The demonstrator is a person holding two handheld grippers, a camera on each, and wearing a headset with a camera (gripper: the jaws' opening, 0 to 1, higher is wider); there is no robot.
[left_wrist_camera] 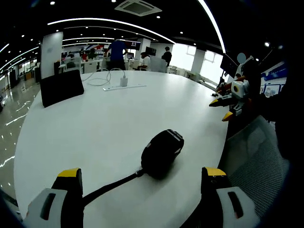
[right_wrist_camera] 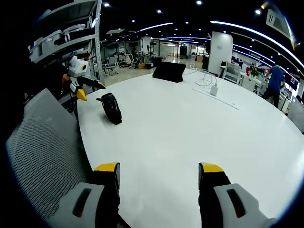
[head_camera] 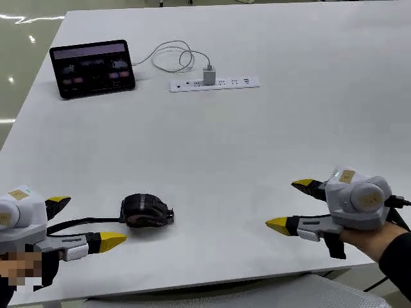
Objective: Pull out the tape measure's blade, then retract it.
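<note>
Your white table [head_camera: 257, 141] runs wide ahead of you. Far left on it: dark tablet [head_camera: 93, 67], propped up, screen lit, facing you. Right of it, far centre: white power strip [head_camera: 215, 83] lying flat, with a white charger [head_camera: 209, 75] plugged in. A white cable [head_camera: 170, 58] loops from the charger toward the tablet. At the near edge, below you: grey mesh chair [head_camera: 257, 292]. Beyond the far end, a person in blue [left_wrist_camera: 116, 52] stands among desks under ceiling light strips [left_wrist_camera: 118, 21].

A white surface [head_camera: 257, 141] carries a black tape measure [head_camera: 146, 210] near its near edge. A tablet [head_camera: 92, 67] stands toward the far left corner, with a power strip [head_camera: 214, 83] and a looped cable [head_camera: 170, 58] beside it.
</note>
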